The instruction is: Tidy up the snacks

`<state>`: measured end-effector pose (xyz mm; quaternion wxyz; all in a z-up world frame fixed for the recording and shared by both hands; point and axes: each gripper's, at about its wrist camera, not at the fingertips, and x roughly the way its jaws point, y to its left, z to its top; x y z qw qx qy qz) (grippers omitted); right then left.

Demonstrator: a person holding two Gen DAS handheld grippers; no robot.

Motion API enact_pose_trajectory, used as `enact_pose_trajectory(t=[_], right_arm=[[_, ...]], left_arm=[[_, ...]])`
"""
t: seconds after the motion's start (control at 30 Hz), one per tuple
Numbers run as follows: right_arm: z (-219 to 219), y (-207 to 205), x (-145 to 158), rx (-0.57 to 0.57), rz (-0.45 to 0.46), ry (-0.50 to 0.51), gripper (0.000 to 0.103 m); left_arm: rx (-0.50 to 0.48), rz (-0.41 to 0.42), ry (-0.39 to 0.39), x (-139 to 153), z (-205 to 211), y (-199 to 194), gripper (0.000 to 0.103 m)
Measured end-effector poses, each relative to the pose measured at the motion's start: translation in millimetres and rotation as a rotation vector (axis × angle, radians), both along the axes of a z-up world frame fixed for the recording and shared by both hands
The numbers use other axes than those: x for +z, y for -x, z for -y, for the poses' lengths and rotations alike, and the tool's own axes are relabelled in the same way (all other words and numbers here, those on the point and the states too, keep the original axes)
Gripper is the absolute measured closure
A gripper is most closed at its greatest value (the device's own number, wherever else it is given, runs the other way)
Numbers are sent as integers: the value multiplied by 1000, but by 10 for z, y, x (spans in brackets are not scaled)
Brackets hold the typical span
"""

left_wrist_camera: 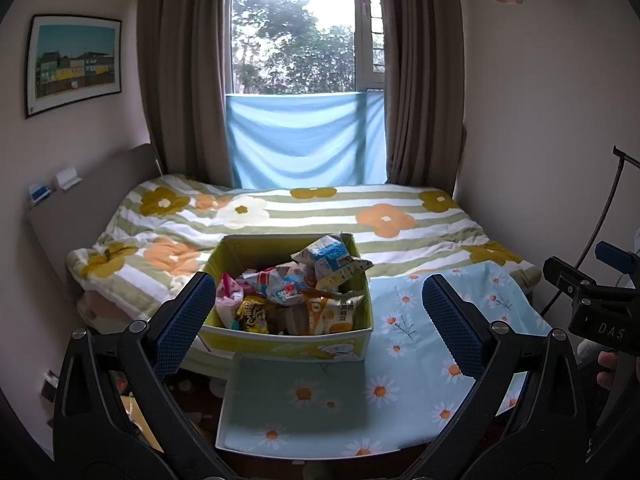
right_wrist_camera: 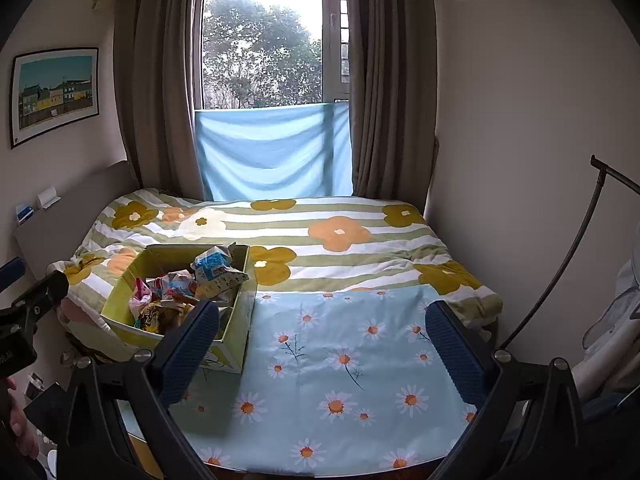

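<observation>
A yellow-green box (left_wrist_camera: 280, 346) full of several snack packets stands on the daisy-print cloth at the bed's near edge; it also shows in the right wrist view (right_wrist_camera: 236, 332). A blue-and-white packet (left_wrist_camera: 330, 256) lies on top of the pile (right_wrist_camera: 214, 264). An orange packet (left_wrist_camera: 336, 314) leans at the box's front right. My left gripper (left_wrist_camera: 320, 322) is open and empty, held back from the box with its fingers framing it. My right gripper (right_wrist_camera: 328, 350) is open and empty over the cloth, to the right of the box.
The light blue daisy cloth (right_wrist_camera: 340, 360) covers the bed's near part, with its flap hanging in front (left_wrist_camera: 296, 404). A striped flower quilt (left_wrist_camera: 320, 216) covers the bed behind. A headboard (left_wrist_camera: 80, 216) is on the left, a wall and a black cable (right_wrist_camera: 560, 264) on the right.
</observation>
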<state>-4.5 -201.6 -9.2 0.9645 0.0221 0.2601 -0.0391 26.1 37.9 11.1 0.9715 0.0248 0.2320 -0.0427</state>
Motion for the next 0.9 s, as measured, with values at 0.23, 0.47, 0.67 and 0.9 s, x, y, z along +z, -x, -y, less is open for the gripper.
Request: enact_pose_trajectory(t=[0.23,0.47,0.67,0.9], right_arm=[[-5,-38,-11,-4,-10,1,0],[-1,-52,-15,-8,-12,1,1],[7,-52,-20,-10,-15,-1,1],[4,-64,-46,-16,-17,-1,1]], left_arm=[[1,-5,-1,-26,14,-16,0],[2,-6,-2,-37,18,-28,0],[-1,-12,-2,-68,20,-46,0],[-3,-15,-5,-98,24,-55,0]])
